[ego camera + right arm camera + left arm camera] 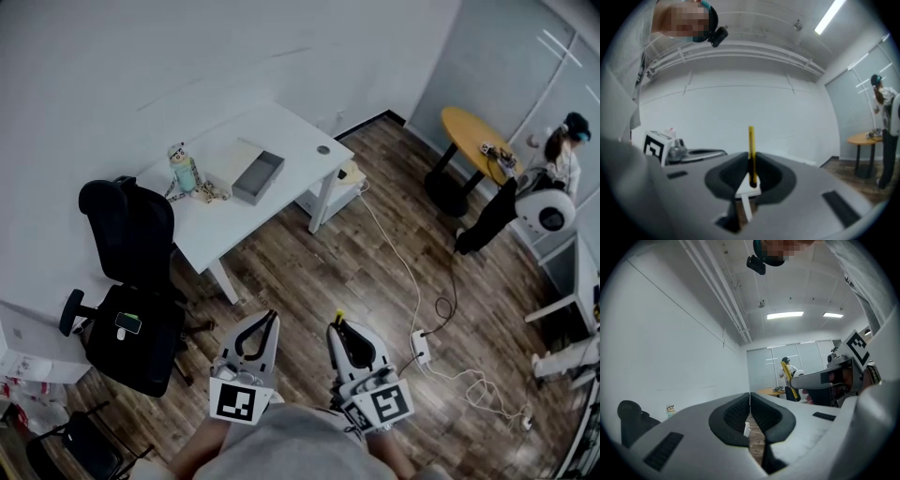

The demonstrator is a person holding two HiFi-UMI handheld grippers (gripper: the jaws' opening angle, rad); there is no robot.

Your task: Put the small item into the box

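Small figurine (184,169) stands at the left end of the white counter (291,127). Left tool (270,321) is pinched together on nothing. Shallow grey rectangular box (258,176) sits mid-counter, top open. Right tool (337,326) clamps a thin yellow stick (751,145), well apart from the box.

floor (309,277): wood planks, slight sheen | desk (281,131): smooth, matt | box (258,176): matt

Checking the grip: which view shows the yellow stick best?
Right gripper view: the yellow stick stands upright, clamped between the jaws. Head view shows only its tip above the right gripper; left gripper view shows it small, sidelong.
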